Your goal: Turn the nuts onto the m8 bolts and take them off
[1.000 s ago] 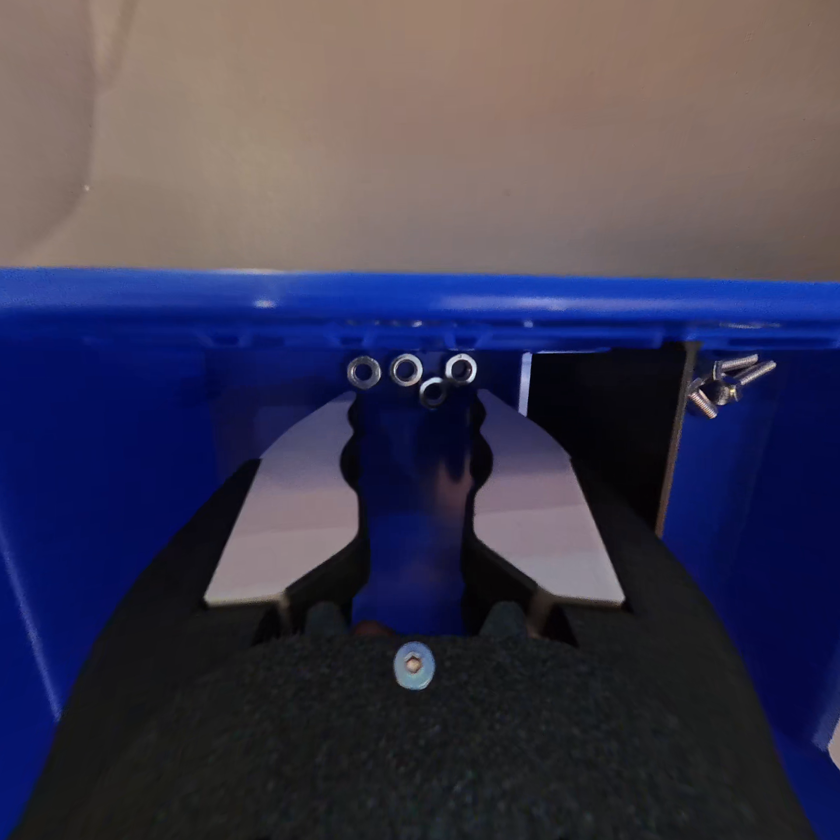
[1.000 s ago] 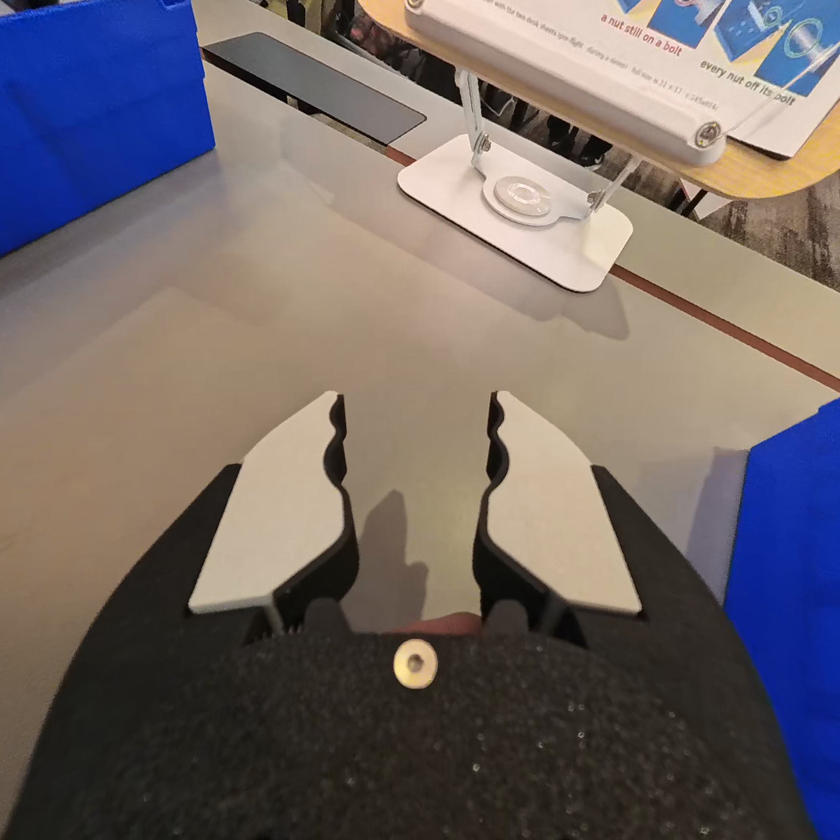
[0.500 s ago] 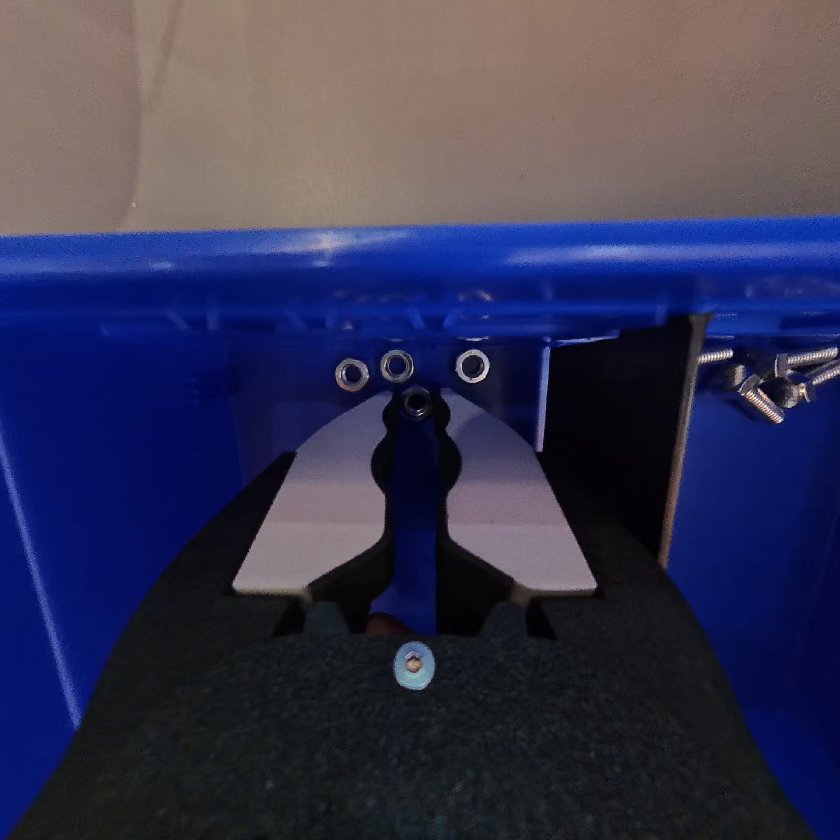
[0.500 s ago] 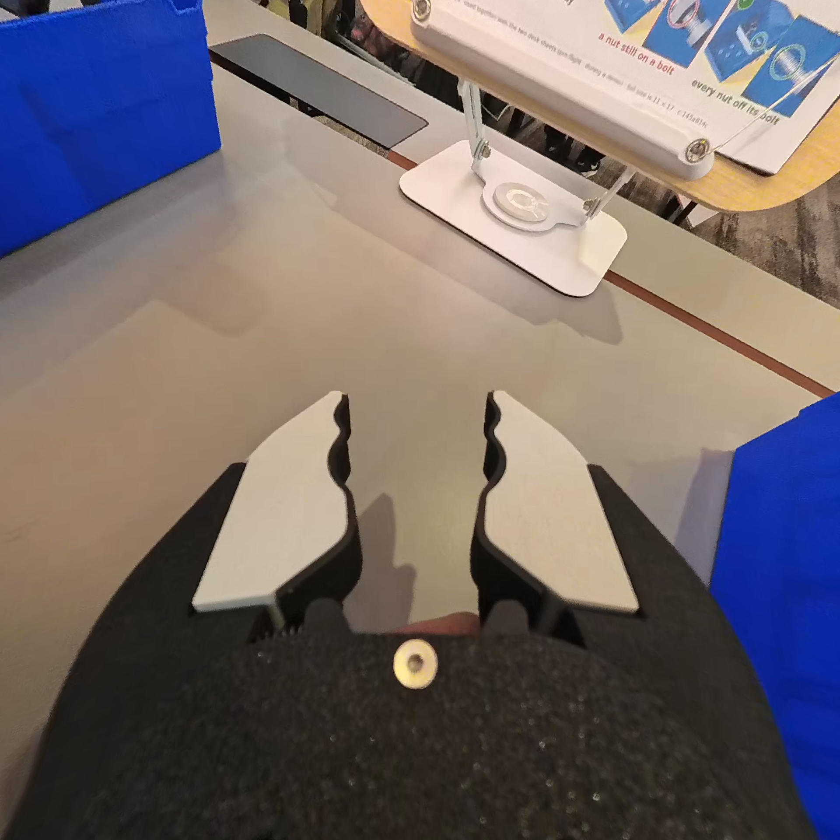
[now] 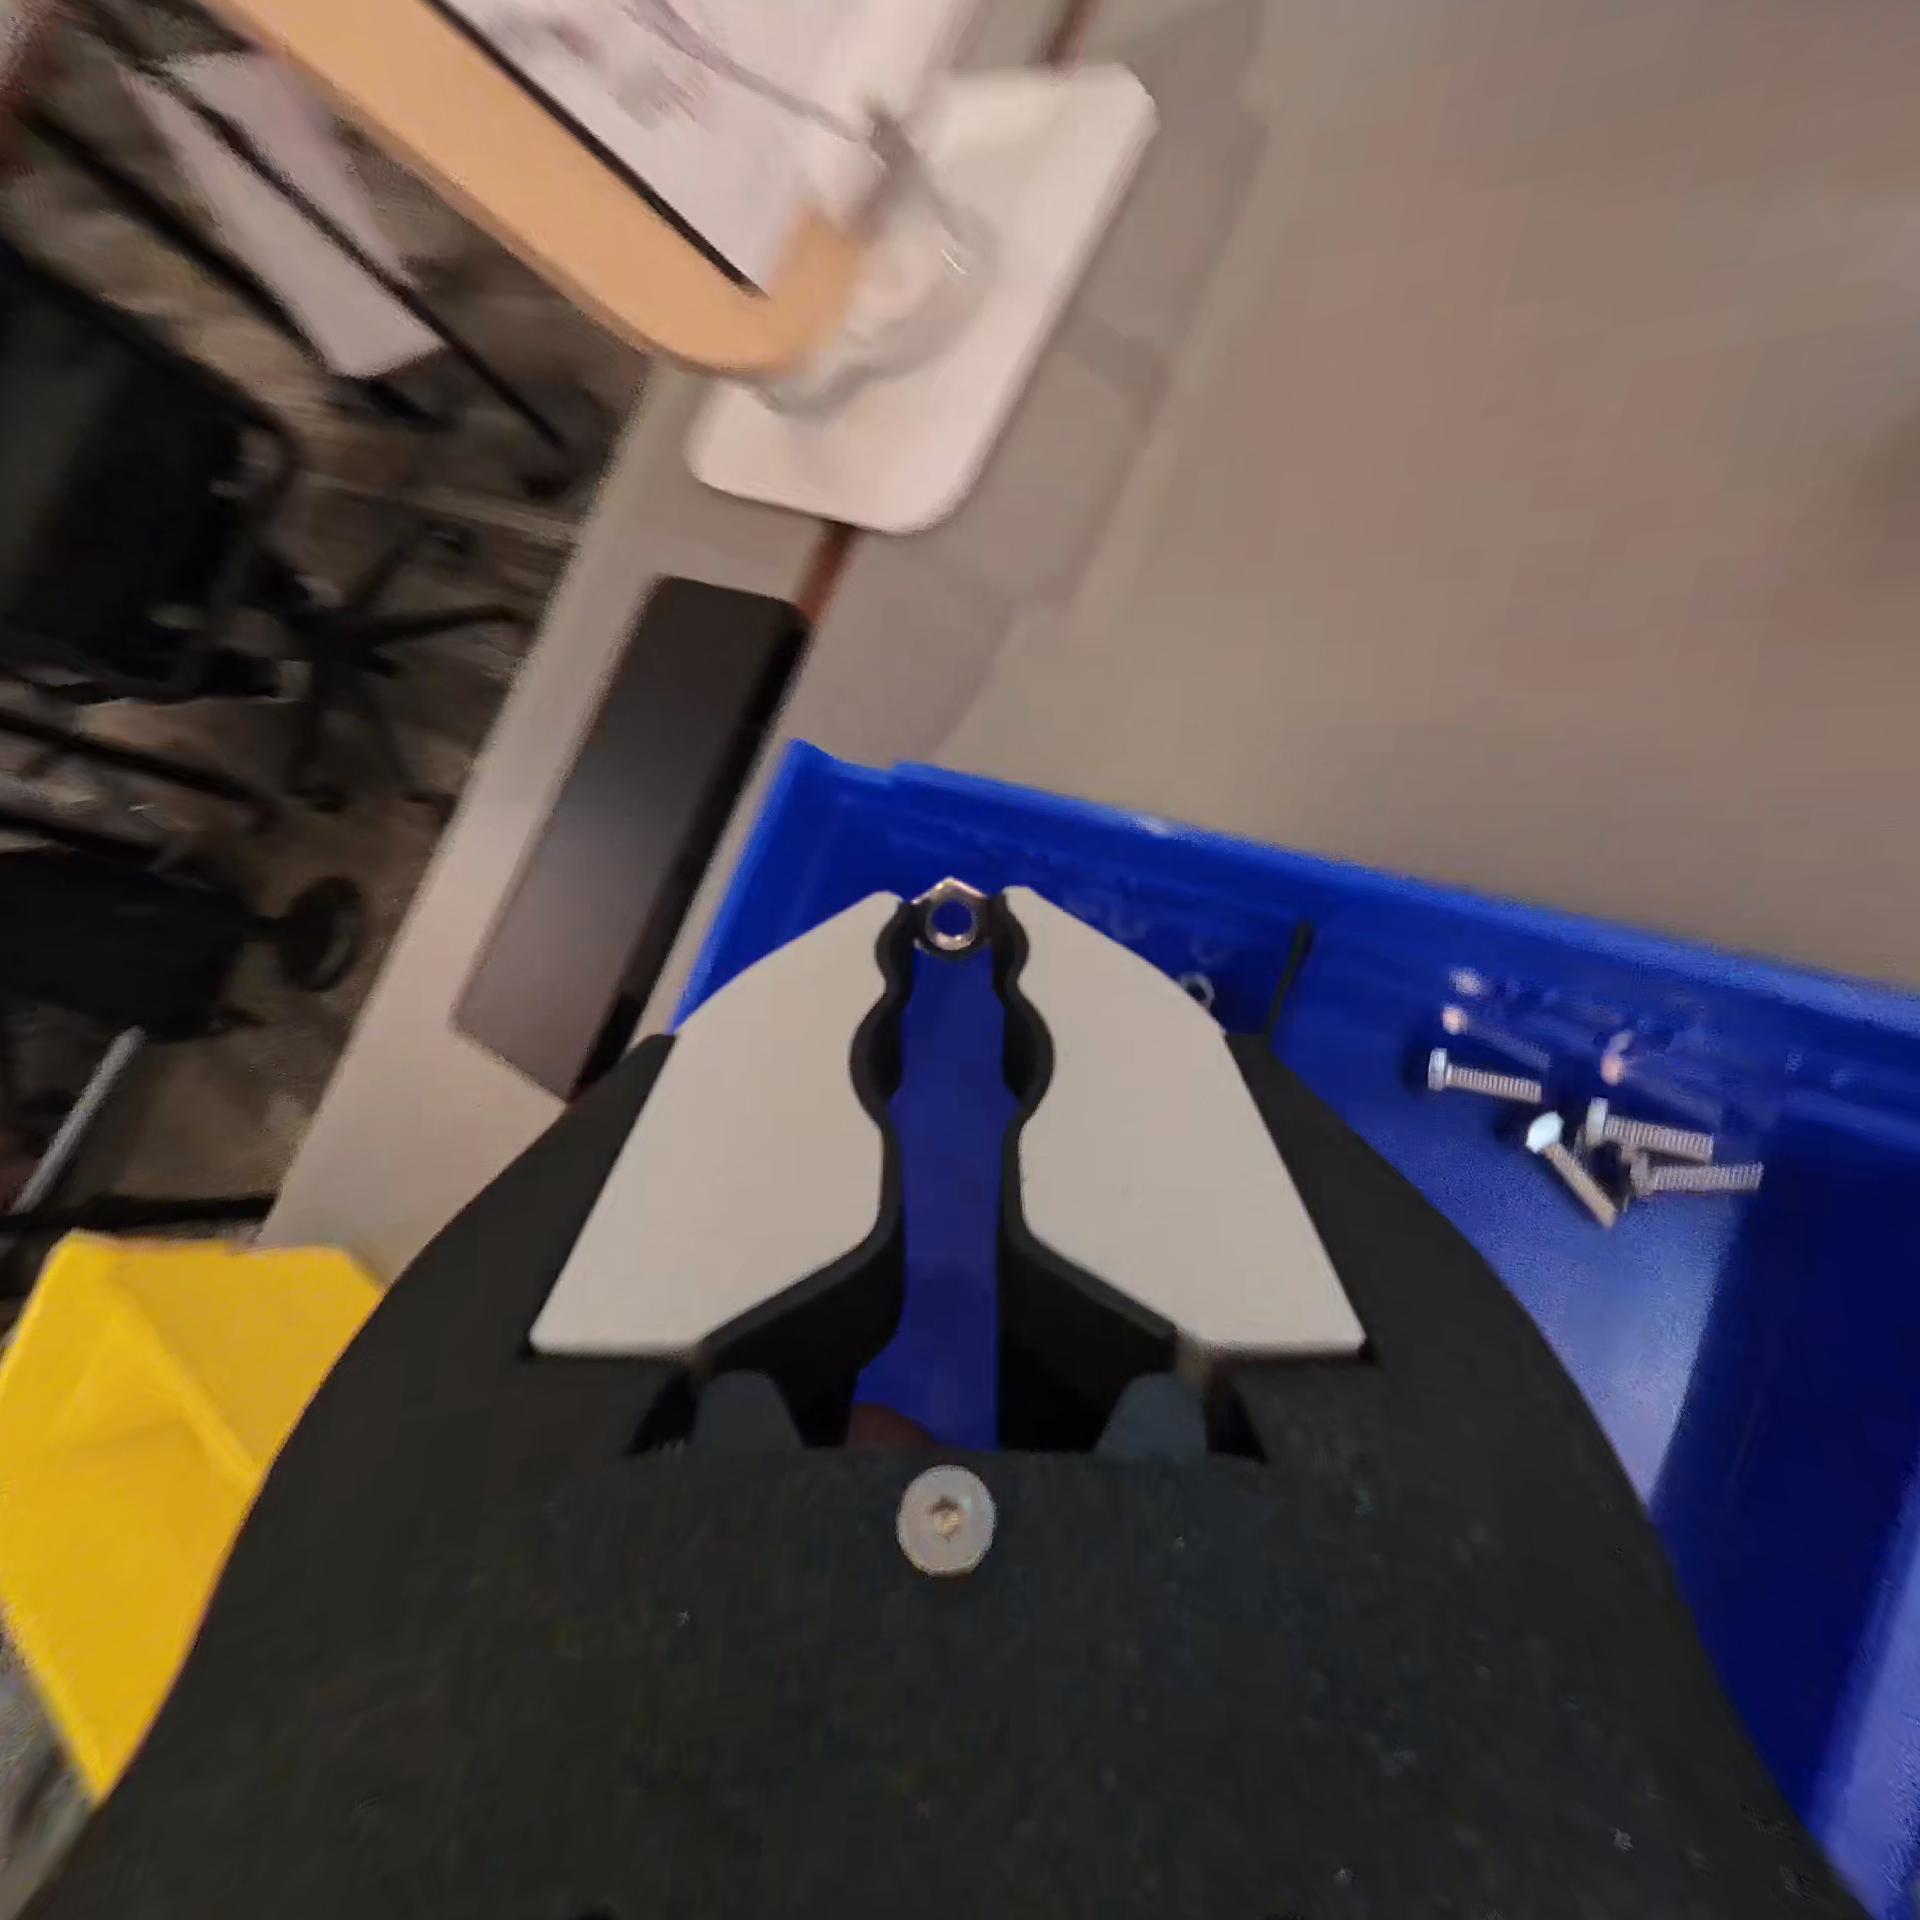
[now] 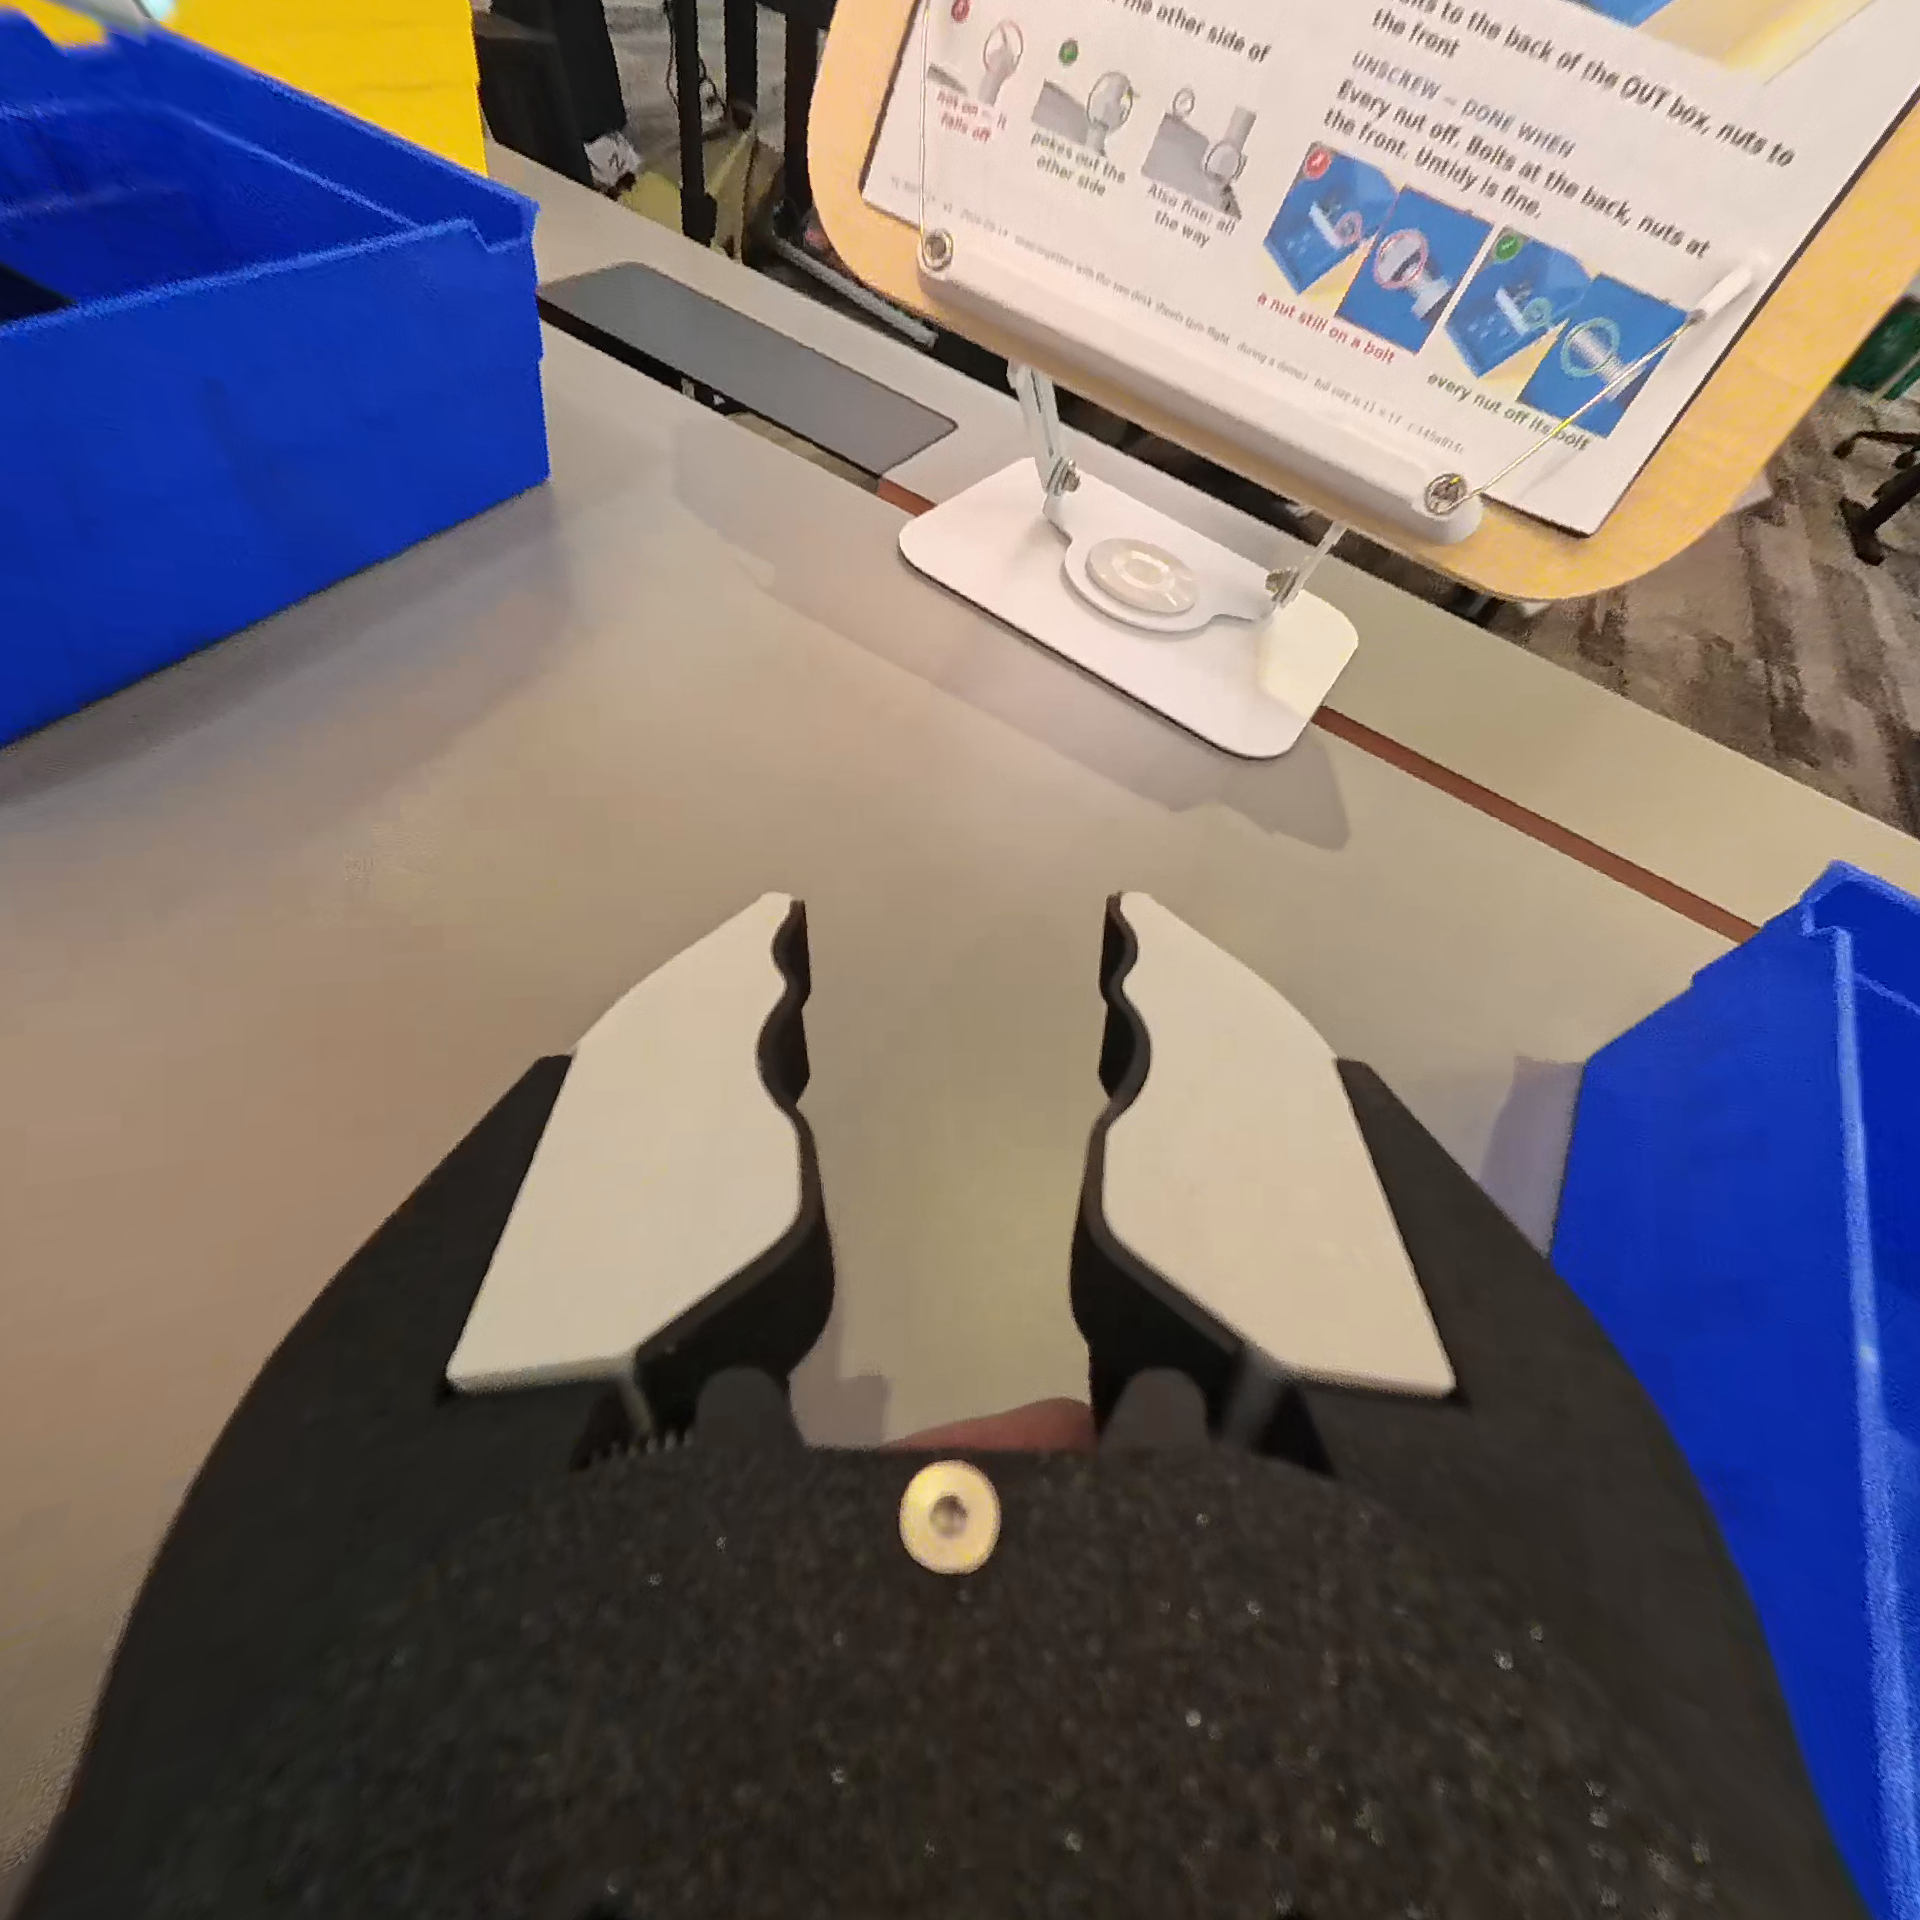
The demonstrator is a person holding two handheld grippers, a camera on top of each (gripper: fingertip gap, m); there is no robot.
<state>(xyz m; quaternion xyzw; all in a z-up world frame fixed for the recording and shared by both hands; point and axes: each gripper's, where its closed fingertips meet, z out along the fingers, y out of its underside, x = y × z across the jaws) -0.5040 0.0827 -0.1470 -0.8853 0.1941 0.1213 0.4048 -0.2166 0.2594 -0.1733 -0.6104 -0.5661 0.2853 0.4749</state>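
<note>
In the left wrist view my left gripper [image 5: 948, 920] is shut on a small silver hex nut [image 5: 945, 923], pinched at the fingertips and lifted above a blue bin [image 5: 1351, 904]. Several silver bolts [image 5: 1600, 1138] lie in the bin's right compartment, past a dark divider [image 5: 1288, 977]. One more nut [image 5: 1197, 987] shows faintly in the left compartment. In the right wrist view my right gripper [image 6: 954, 909] is open and empty, hovering over the grey table [image 6: 623, 831].
A yellow bin [image 5: 125, 1455] sits at the lower left of the left view. In the right view a blue bin [image 6: 208, 416] stands at far left and another [image 6: 1766, 1247] at right. A white stand [image 6: 1132, 613] carries an instruction board [image 6: 1351, 208]. A black panel [image 6: 748, 364] lies in the table. The gap from one gripper's tips to the other's is roughly 35 cm.
My left gripper shut on one nut from the row, then lifted and swung left out of the bin with it. My right gripper stayed open and tilted up slightly.
</note>
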